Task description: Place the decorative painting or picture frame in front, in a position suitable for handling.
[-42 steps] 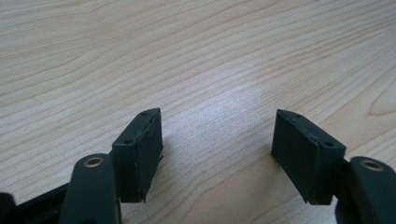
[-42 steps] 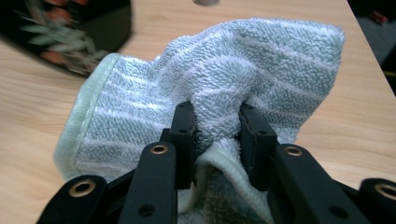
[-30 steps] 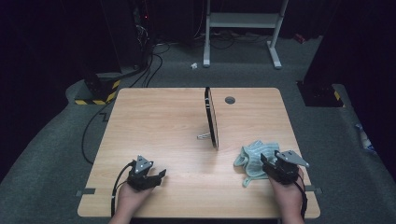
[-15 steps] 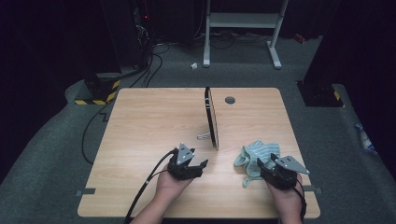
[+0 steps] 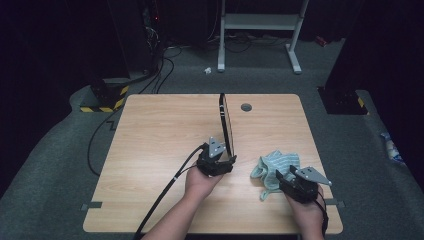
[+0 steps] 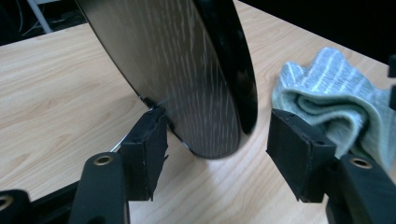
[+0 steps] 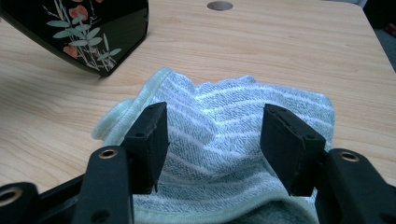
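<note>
The black lacquered oval mirror (image 5: 226,121), glossy and flower-painted on the back, stands upright at bench (image 5: 160,130) centre. Its lower edge is straddled by the left tool (image 6: 212,140), whose jaws have just been closing without pressing yet. At four o'clock, the crumpled pale-green striped terry cloth (image 7: 233,135) lies under the open right tool (image 7: 212,140). Wiping is judged unstarted.
</note>
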